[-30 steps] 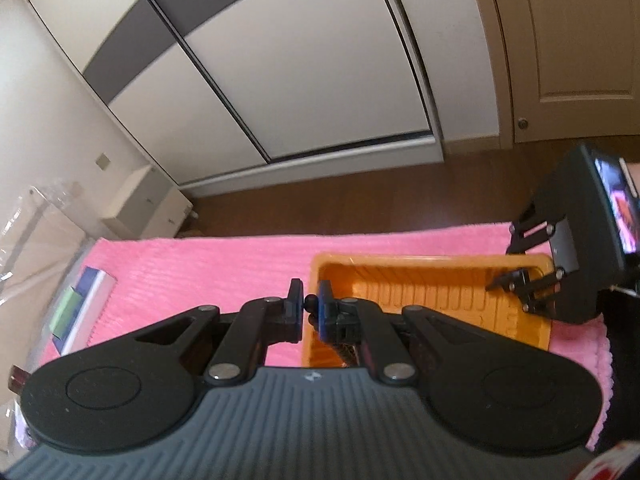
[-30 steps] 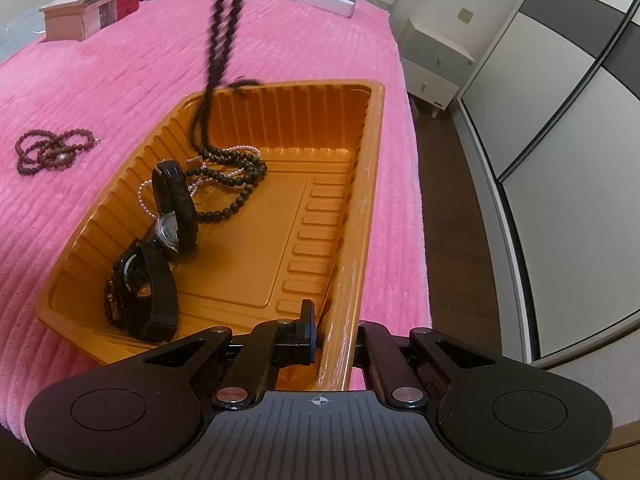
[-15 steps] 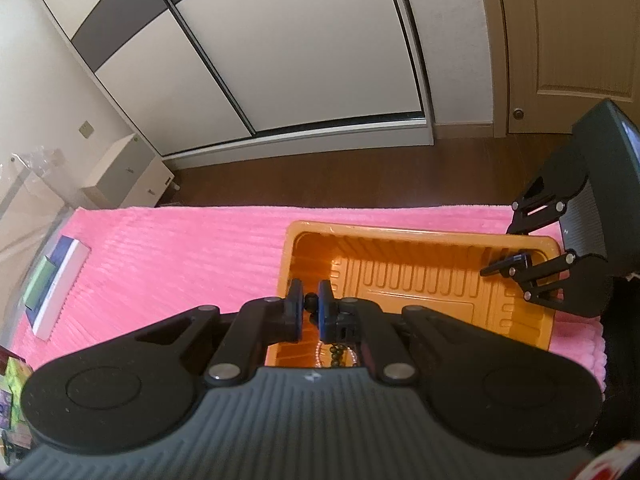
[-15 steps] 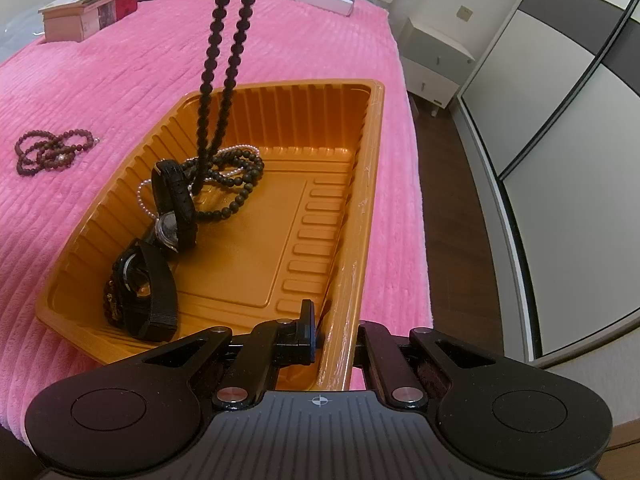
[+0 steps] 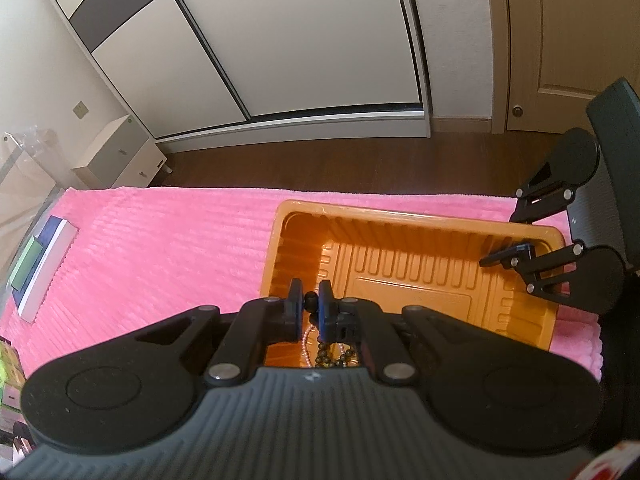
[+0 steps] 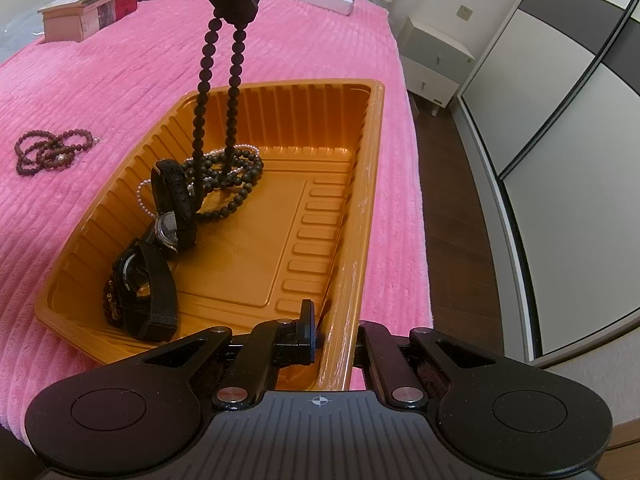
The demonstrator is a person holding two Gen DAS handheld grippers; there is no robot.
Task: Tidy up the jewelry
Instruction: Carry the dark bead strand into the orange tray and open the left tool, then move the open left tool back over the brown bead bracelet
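Right wrist view: left gripper hangs above the orange tray, pinching a black bead necklace whose two strands drop straight into the tray.
Necklace, lower end: already coiled on the tray floor near the far-left corner, lying on a white pearl strand and touching a black watch.
Left wrist view: pads pressed together on one dark bead; more beads show below, inside the tray.
Right gripper: clamped on the tray's near-right rim, one finger inside the wall, one outside; judged to be steadying the tray.
Step in hand: lowering the necklace into the tray, judged nearly done.
How to do it well: keep the strands over the bare floor toward the tray's middle, so the beads pile clear of the watches; lower until the strands go slack, then release.
Risk: beads snagging the second watch or draping over the left wall.
Left to sort: brown bead strand on the pink blanket, well left of the tray.
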